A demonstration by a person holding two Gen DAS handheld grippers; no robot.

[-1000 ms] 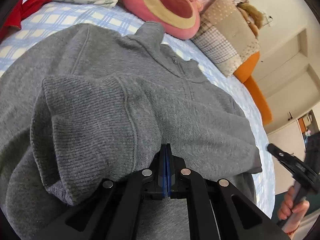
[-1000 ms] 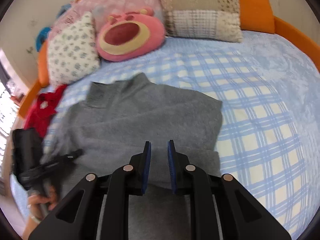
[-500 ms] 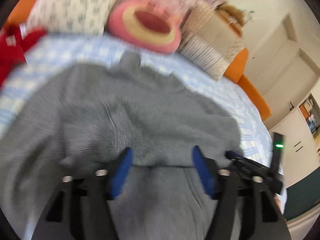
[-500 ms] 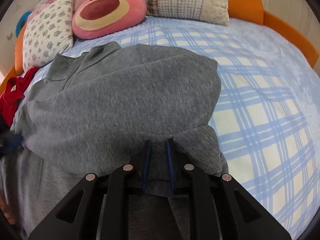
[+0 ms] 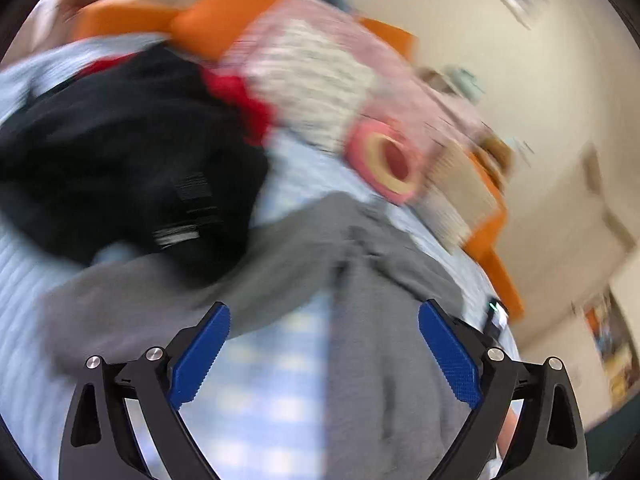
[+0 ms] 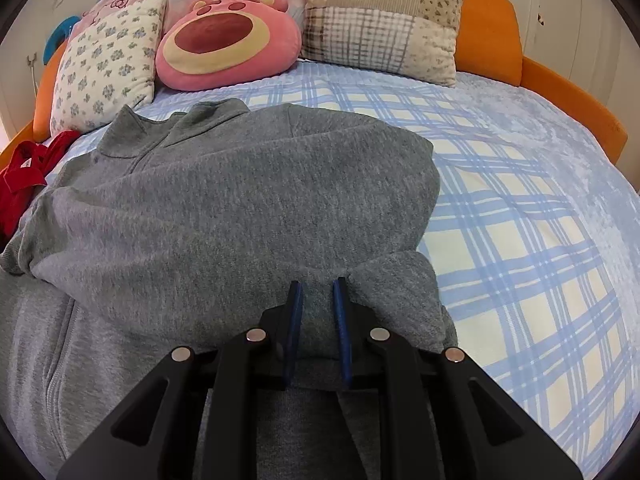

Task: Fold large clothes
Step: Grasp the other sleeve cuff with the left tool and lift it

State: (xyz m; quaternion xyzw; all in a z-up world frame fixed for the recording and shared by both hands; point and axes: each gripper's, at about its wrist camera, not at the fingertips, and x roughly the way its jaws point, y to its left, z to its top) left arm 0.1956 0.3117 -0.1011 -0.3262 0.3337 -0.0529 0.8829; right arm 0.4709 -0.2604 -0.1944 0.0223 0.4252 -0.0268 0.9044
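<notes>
The grey sweater is seen spread across the bed, on its blue-and-white checked cover, with the collar turned toward the pillows. One side has been laid over the body, so a thick folded edge runs along the sweater's right. The right tool is held low over that edge, its blue pads drawn narrow, and a bunched fold of grey knit is pinched between them. From the left wrist view, heavily blurred, the left tool is shown with its jaws opening wide; nothing is gripped, and only grey cloth and checked cover are seen beyond the gap. A black garment is heaped at the left of that view, with a red garment beside it. A pink plush cushion, a floral pillow and a patchwork pillow are lined up against the orange headboard.
</notes>
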